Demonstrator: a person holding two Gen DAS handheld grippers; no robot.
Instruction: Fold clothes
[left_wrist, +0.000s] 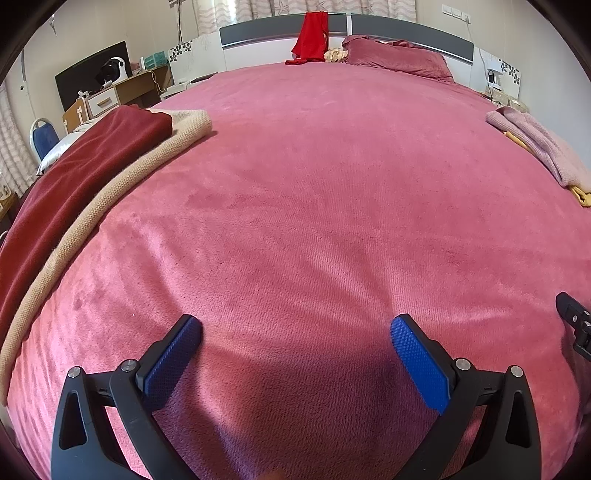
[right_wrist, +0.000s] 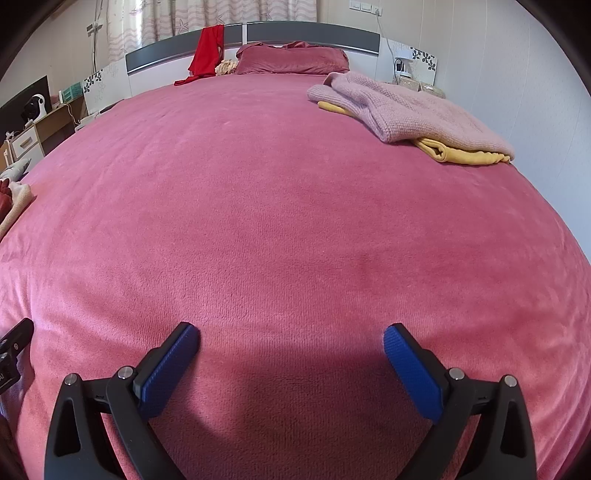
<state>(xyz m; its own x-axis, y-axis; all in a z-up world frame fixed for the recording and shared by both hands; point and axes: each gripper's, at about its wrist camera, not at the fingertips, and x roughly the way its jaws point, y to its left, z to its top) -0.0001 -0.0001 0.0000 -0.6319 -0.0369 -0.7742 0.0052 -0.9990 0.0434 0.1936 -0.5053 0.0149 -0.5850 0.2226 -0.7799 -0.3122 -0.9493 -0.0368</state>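
Observation:
My left gripper (left_wrist: 295, 328) is open and empty, low over the pink bedspread (left_wrist: 314, 192). My right gripper (right_wrist: 291, 336) is open and empty too, over the bedspread (right_wrist: 258, 192). A dark red garment (left_wrist: 66, 184) lies on a beige knit one (left_wrist: 122, 181) at the bed's left edge. A mauve knit sweater (right_wrist: 406, 107) lies on a yellow garment (right_wrist: 465, 153) at the bed's right edge; the sweater also shows in the left wrist view (left_wrist: 535, 144). A bright red garment (right_wrist: 207, 51) hangs over the headboard. Each gripper's edge shows in the other's view.
A pink pillow (right_wrist: 291, 61) lies at the head of the bed by the grey headboard (right_wrist: 314, 37). A desk with drawers (left_wrist: 125, 92) and a blue chair (left_wrist: 42, 136) stand left of the bed. A nightstand (right_wrist: 410, 74) stands at the right.

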